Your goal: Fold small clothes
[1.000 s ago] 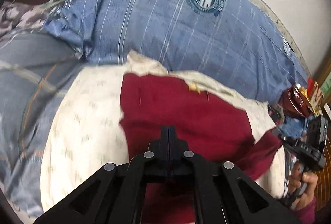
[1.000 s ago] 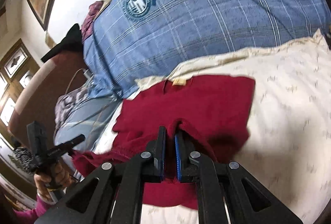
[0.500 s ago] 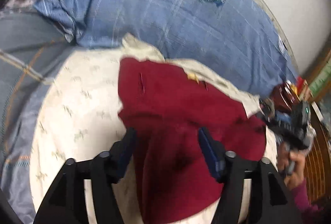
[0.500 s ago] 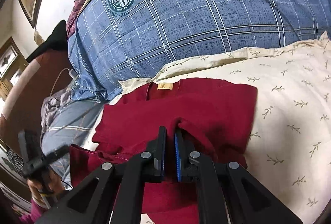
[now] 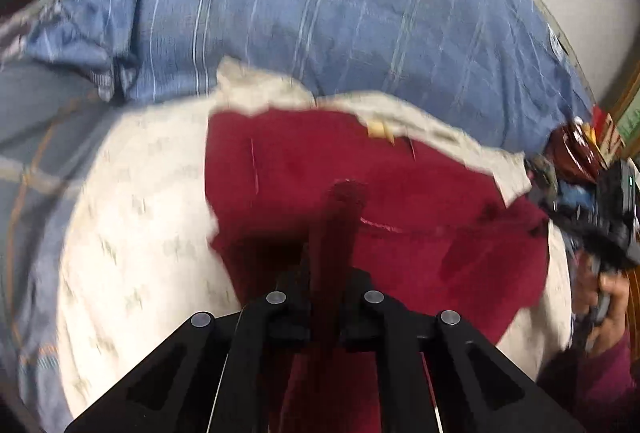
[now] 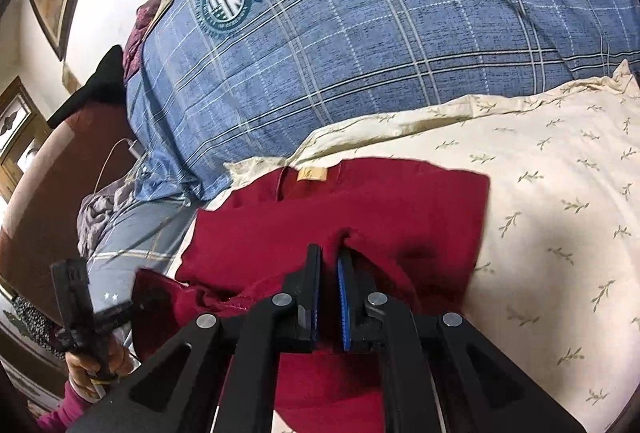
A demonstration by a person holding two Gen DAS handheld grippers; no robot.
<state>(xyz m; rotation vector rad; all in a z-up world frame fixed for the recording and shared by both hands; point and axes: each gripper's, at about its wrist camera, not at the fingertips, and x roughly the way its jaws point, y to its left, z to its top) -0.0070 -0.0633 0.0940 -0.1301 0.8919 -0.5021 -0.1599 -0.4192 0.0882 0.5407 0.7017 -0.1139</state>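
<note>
Garment: a dark red knit top lies mid-frame on a cream pillowcase with a leaf print; its tan neck label sits at the upper edge.
Behind it: a blue plaid pillow with a round crest fills the top of both views.
Left gripper: pressed together on a raised fold of the red cloth, low centre of the left wrist view, which is blurred.
Right gripper: pinching a ridge of the same cloth between its blue pads, low centre of the right wrist view.
Handling: judged light, soft and limp; it will sag and crease between the two pinches, not hold a shape.
Where to hold: edges and corners, such as hem or shoulder; a mid-panel pinch probably bunches the fabric.
Risk: the loose pillowcase beneath may be caught up too.
</note>
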